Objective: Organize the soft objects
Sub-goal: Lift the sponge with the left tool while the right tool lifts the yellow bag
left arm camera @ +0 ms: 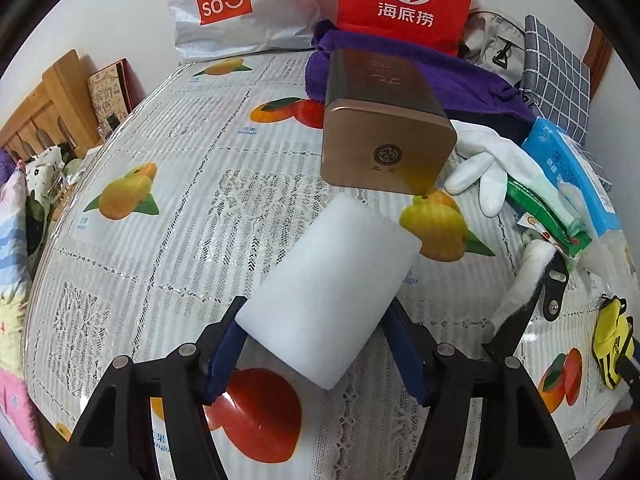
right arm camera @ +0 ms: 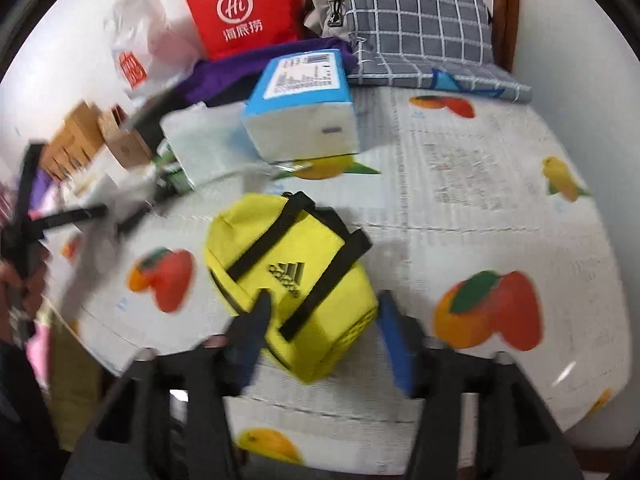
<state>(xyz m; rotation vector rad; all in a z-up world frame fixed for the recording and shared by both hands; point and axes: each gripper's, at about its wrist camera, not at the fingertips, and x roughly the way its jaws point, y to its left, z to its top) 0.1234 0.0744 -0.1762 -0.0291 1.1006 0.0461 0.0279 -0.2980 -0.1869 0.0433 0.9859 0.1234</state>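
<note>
Left wrist view shows the left gripper (left arm camera: 320,344) clamped on a white foam block (left arm camera: 332,296) above the fruit-print tablecloth (left arm camera: 160,248), near a gold tin (left arm camera: 384,136). Only the blurred right wrist view shows the right gripper (right arm camera: 320,332) closed around a yellow bag (right arm camera: 292,280); its lower end is hidden.

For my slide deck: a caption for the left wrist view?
Left tongs grip a white foam block above the fruit-print tablecloth.
</note>
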